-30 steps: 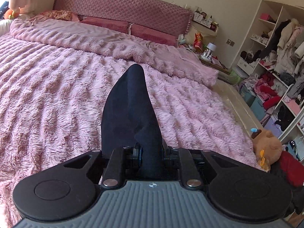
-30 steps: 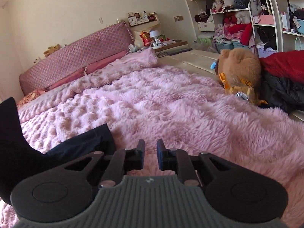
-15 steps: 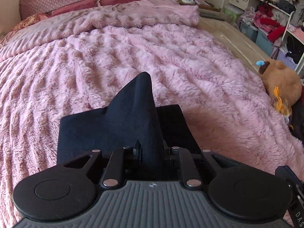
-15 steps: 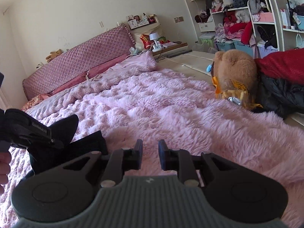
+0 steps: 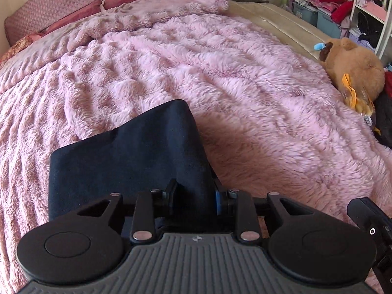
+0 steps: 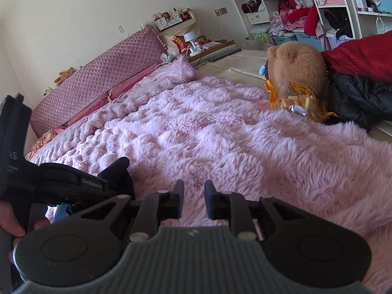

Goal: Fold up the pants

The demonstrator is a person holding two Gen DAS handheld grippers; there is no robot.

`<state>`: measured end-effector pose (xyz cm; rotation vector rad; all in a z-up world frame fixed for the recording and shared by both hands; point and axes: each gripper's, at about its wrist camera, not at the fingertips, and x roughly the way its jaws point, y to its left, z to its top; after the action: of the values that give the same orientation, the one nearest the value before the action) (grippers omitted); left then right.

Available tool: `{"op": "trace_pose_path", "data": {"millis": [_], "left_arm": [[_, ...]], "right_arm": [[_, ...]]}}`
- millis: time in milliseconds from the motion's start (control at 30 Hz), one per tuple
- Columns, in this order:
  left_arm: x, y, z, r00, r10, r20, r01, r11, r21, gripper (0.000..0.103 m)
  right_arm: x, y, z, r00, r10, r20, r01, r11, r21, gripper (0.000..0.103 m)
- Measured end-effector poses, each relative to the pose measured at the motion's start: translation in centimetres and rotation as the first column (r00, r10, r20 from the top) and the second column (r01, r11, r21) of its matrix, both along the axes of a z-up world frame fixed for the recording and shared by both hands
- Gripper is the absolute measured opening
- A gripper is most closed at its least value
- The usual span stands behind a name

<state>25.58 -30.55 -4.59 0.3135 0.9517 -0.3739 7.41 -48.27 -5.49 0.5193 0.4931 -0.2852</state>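
The dark navy pants (image 5: 127, 156) lie folded on the pink fluffy blanket (image 5: 245, 85). My left gripper (image 5: 193, 202) has its jaws parted wider than before, with a raised fold of the pants still between the pads. In the right wrist view a corner of the pants (image 6: 117, 169) shows at the left behind the left gripper's body (image 6: 61, 183). My right gripper (image 6: 194, 202) is open and empty, low over the blanket (image 6: 220, 147) to the right of the pants.
A brown plush bear (image 5: 352, 66) with a yellow snack bag lies at the bed's right edge, also in the right wrist view (image 6: 296, 73). Black and red clothing (image 6: 355, 98) sits beside it. Headboard (image 6: 98, 83) and cluttered shelves (image 6: 330, 7) stand beyond.
My left gripper has lowered the pants fold down onto the folded stack and its jaws have widened. The right gripper has stayed open, drifting closer to the left one.
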Motion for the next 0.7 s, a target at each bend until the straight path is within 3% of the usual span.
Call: {"op": "trace_pose_path", "data": {"millis": [133,233,367,467,567,600,667,700], "left_arm": [[-1.5,-0.9,0.2,0.996,-0.081,0.043,0.082,0.996,-0.022,0.054],[-2.3,-0.8,1.0,0.991,-0.126,0.044,0.129,0.988,-0.083,0.059],[-2.8,1.2,2.3,0.987,-0.154,0.045,0.16,0.96,-0.23,0.06],[-2.7,4.7,3.6,0.992,-0.119,0.035,0.124,0.917,-0.379,0.06],[-2.6,10.0,4.9,0.997,-0.057,0.045,0.073,0.836,-0.544,0.061],[-2.4,11.5,5.1,0.999,-0.028,0.047,0.049,0.824,-0.565,0.061],[-1.8,13.6,5.1,0.997,0.043,0.071,0.001,0.847,-0.531,0.06],[-1.5,14.4,4.9,0.993,0.079,0.086,-0.025,0.867,-0.497,0.054]], "right_arm": [[0.3,0.5,0.0,1.0,0.007,-0.002,-0.007,1.0,-0.02,0.015],[0.4,0.5,0.2,1.0,0.005,-0.025,-0.006,0.999,-0.041,0.016],[-0.2,-0.1,0.7,1.0,-0.009,-0.004,0.008,0.999,-0.053,0.018],[-0.4,-0.3,0.6,1.0,0.002,0.017,-0.001,0.999,-0.049,0.018],[-0.3,0.2,0.5,0.998,0.035,0.047,-0.033,0.998,-0.046,0.019],[-0.2,0.6,0.6,0.997,0.053,0.064,-0.05,0.997,-0.05,0.019],[-0.1,1.4,0.7,0.991,0.091,0.095,-0.085,0.994,-0.067,0.018],[0.0,1.9,0.7,0.986,0.122,0.11,-0.114,0.991,-0.076,0.018]]}}
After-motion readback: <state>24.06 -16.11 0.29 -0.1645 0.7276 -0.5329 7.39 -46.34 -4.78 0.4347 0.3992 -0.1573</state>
